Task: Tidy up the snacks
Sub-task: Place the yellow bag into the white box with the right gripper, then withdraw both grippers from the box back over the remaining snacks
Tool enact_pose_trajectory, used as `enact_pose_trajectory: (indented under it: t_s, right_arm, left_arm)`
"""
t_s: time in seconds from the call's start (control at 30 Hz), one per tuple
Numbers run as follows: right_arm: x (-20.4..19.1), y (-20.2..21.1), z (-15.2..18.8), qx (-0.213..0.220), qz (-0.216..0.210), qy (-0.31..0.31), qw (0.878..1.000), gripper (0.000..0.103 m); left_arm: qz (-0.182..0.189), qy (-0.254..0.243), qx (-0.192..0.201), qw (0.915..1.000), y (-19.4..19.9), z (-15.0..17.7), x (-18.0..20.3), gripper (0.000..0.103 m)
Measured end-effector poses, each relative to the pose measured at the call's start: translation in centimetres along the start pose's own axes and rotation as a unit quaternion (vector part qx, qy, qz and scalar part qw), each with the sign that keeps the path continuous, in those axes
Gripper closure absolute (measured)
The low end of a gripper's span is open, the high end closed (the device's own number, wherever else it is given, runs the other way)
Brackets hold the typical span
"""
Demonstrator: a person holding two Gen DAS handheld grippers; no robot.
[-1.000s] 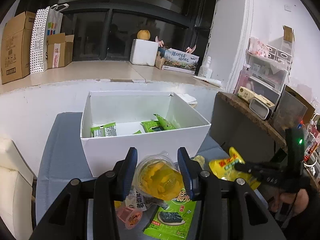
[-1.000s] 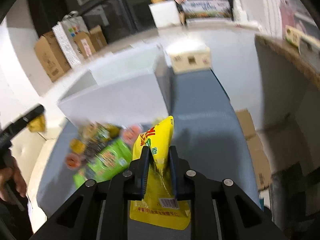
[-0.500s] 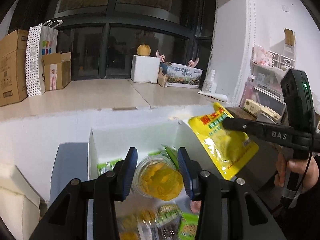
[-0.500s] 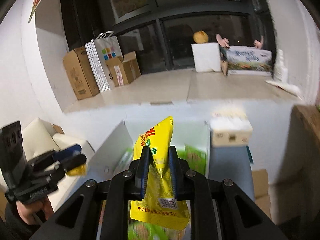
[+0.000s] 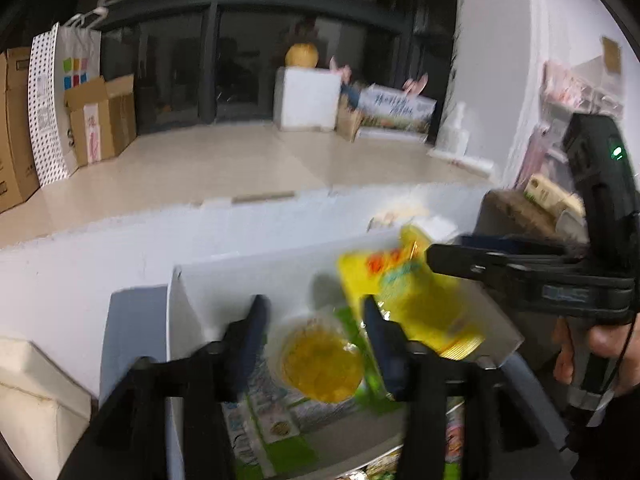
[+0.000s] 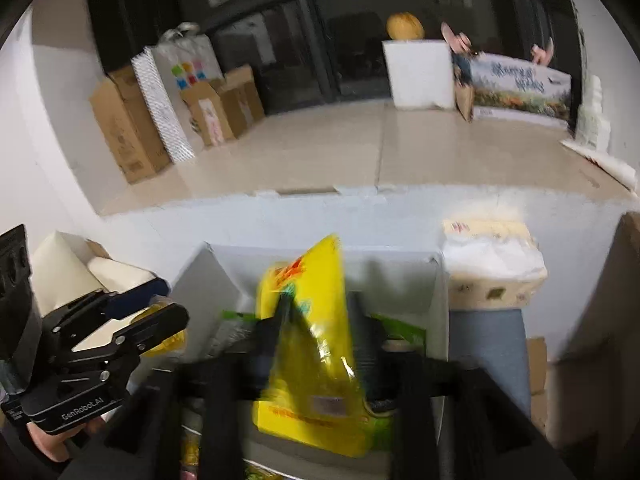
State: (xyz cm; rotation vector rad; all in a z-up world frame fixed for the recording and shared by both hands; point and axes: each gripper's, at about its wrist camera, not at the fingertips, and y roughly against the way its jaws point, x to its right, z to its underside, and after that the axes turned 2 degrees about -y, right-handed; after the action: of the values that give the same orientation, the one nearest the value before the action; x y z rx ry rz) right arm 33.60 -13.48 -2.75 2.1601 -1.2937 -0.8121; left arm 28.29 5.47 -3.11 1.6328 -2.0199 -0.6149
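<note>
Now both fingers opening, yellow pouch (image 6: pixel 312 344), jelly cup (image 5: pixel 320 364)

Glossy yellow foil pouch (image 6: pixel 316 344), clear plastic jelly cup (image 5: pixel 322 364), matt white cardboard box (image 5: pixel 240 280).

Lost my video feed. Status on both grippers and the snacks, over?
Both grippers opening over the white box. Jelly cup loose between left gripper fingers. Yellow pouch dropping from right gripper. Nothing blocking.

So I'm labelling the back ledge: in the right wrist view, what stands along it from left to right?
Cardboard boxes → dotted paper bag → small open boxes → white foam box → printed carton.
</note>
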Motion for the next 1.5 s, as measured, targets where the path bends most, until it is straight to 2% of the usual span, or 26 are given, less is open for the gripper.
enact_pose_trajectory:
  t_s: [0.03,0.33,0.43,0.57,0.73,0.93,1.0,1.13,1.23,1.33,1.5]
  right_arm:
    - [0.1,0.1,0.2,0.009,0.003,0.001,1.0,0.0]
    - [0.4,2.0,1.5,0.014,-0.008,-0.003,1.0,0.0]
    - [0.3,3.1,2.1,0.011,-0.005,0.001,1.0,0.0]
    - [0.0,6.1,3.9,0.034,-0.026,0.009,0.999,0.0]
    - [0.2,9.9,8.0,0.04,-0.031,0.006,0.999,0.0]
    - [0.6,12.6,14.2,0.028,-0.031,-0.021,0.999,0.0]
    - [0.8,12.6,16.0,0.018,-0.03,-0.035,0.999,0.0]
    - [1.5,11.0,18.6,-0.017,-0.012,-0.046,0.999,0.0]
    - [1.9,9.8,19.1,-0.026,-0.007,-0.043,0.999,0.0]
    - [2.0,7.8,19.5,-0.051,0.024,-0.032,0.998,0.0]
    - [2.1,5.2,20.1,-0.067,0.019,-0.024,0.997,0.002]
  left_arm:
    - [-0.003,0.002,-0.006,1.0,-0.2,0.2,-0.1,0.0]
    - [-0.019,0.015,-0.014,0.9996,0.3,1.6,-0.5,0.0]
    - [-0.024,0.018,-0.014,0.9994,1.3,1.9,-0.3,0.0]
    - [-0.026,0.025,-0.005,0.9993,3.9,3.0,0.2,0.0]
    - [-0.015,0.044,0.001,0.9989,8.0,6.4,1.0,0.0]
    - [-0.01,0.068,-0.007,0.9976,12.0,12.8,2.7,0.0]
    - [-0.012,0.066,-0.017,0.9976,12.6,14.7,3.5,0.0]
    - [-0.011,0.061,-0.029,0.9976,12.9,16.1,4.1,0.0]
    - [-0.012,0.059,-0.028,0.9978,13.2,16.4,4.3,0.0]
    - [-0.019,0.061,-0.04,0.9972,12.6,17.0,4.0,0.0]
    - [-0.023,0.072,-0.059,0.9954,11.9,18.2,3.2,0.0]
